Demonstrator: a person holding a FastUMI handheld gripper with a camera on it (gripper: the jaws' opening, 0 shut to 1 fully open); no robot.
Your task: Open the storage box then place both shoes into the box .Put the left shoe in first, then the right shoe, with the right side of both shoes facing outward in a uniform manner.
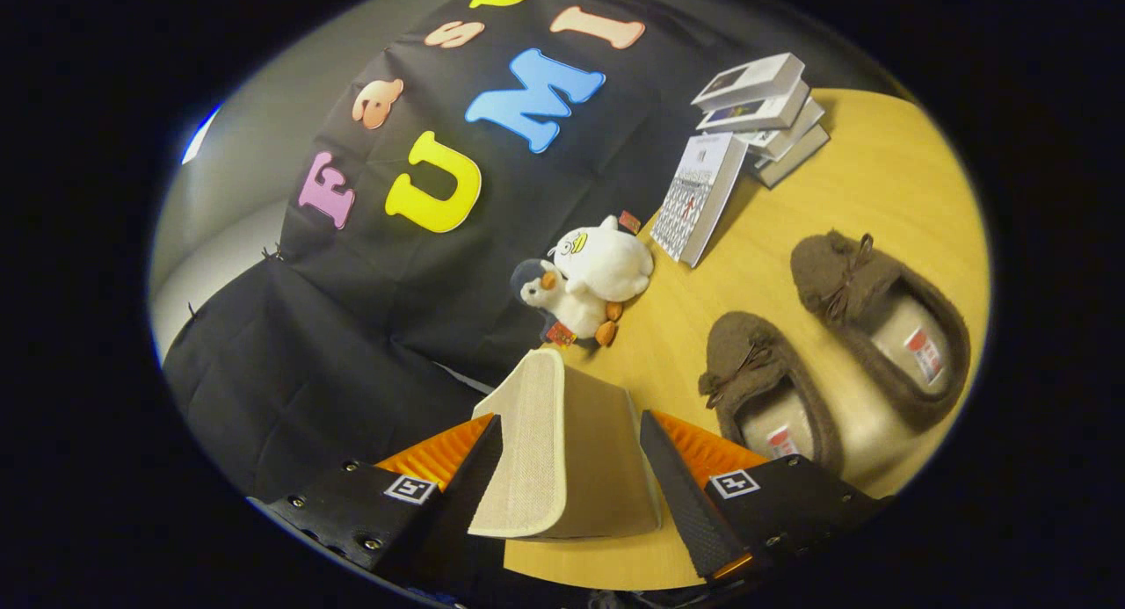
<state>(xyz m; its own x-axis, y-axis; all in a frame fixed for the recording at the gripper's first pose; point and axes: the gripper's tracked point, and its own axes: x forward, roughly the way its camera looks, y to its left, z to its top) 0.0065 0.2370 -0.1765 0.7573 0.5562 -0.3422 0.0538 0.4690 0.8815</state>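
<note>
My gripper [569,423] is shut on the beige fabric lid of the storage box [562,468]. The lid is lifted and stands on edge between my fingers, its woven face beside one finger and its smooth tan face beside the other. Two brown slippers with bow laces and pale linings lie on the wooden table [879,178], off to one side of my fingers. The nearer slipper [765,389] sits just beyond one fingertip. The farther slipper [879,319] lies alongside it, a little apart. The body of the box is hidden below the lid.
Just beyond the lid, against the black cloth wall, sit a white plush duck [606,262] and a small plush penguin [562,306]. Farther back a book [699,200] leans on a stack of books [765,117].
</note>
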